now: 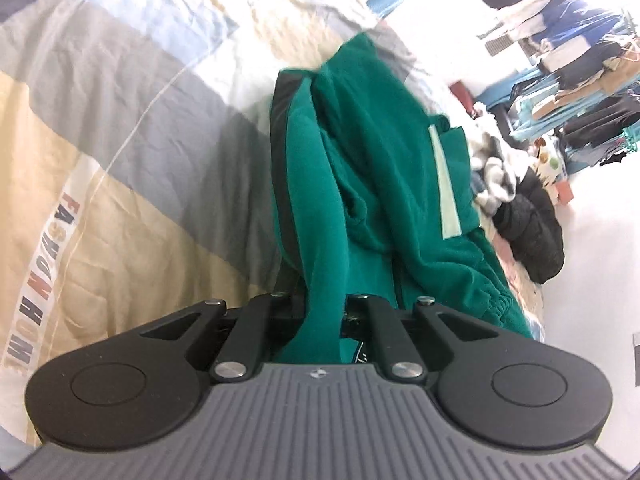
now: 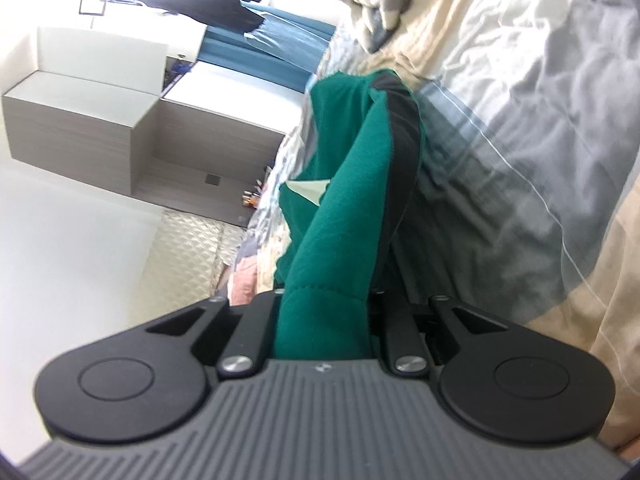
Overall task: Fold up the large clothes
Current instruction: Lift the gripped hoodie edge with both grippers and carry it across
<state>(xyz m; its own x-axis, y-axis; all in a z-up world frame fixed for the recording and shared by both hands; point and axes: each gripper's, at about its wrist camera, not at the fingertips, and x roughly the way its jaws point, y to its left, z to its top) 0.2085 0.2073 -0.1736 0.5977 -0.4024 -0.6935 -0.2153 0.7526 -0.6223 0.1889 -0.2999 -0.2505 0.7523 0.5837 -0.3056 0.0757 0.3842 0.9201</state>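
A large green garment (image 1: 360, 168) with a black side stripe and a pale patch hangs stretched above the bed. My left gripper (image 1: 320, 320) is shut on one end of the green cloth, which runs away from its jaws. In the right wrist view the same green garment (image 2: 344, 208) runs out from my right gripper (image 2: 324, 320), which is shut on its other end. The fingertips of both grippers are hidden inside the cloth. The garment is lifted off the striped bedspread (image 1: 120, 128), which also shows in the right wrist view (image 2: 520, 160).
A black jacket (image 1: 532, 232) and a grey-white bundle (image 1: 492, 176) lie on the bed's far side. Racks of clothes (image 1: 580, 80) stand beyond. In the right wrist view a grey cabinet (image 2: 100, 128) and a blue curtain (image 2: 272, 52) line the wall.
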